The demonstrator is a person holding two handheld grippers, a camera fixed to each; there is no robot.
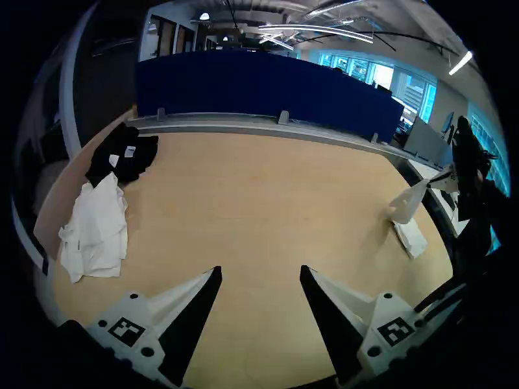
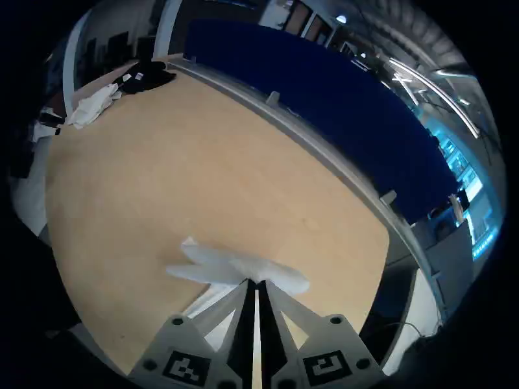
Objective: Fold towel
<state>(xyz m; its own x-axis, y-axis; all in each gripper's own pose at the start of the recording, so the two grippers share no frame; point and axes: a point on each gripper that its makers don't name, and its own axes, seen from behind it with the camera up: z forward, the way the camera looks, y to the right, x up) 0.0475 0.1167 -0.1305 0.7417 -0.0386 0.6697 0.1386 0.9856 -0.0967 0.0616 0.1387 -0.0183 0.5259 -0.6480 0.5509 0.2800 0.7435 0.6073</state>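
A white towel (image 2: 237, 267) hangs bunched just ahead of my right gripper (image 2: 256, 286), whose fingers are shut on its near edge. In the left gripper view that same towel (image 1: 409, 202) is lifted at the table's right end, held by the right gripper (image 1: 447, 181), and a folded white part (image 1: 412, 237) lies flat on the wood beneath it. My left gripper (image 1: 259, 279) hovers open over the bare middle of the wooden table (image 1: 259, 194), with nothing between its fingers.
A crumpled white cloth (image 1: 95, 231) and a black garment (image 1: 123, 153) lie at the table's left end, and both appear far off as the white cloth (image 2: 94, 104) and the black garment (image 2: 146, 74). A blue partition (image 1: 259, 87) runs along the far edge.
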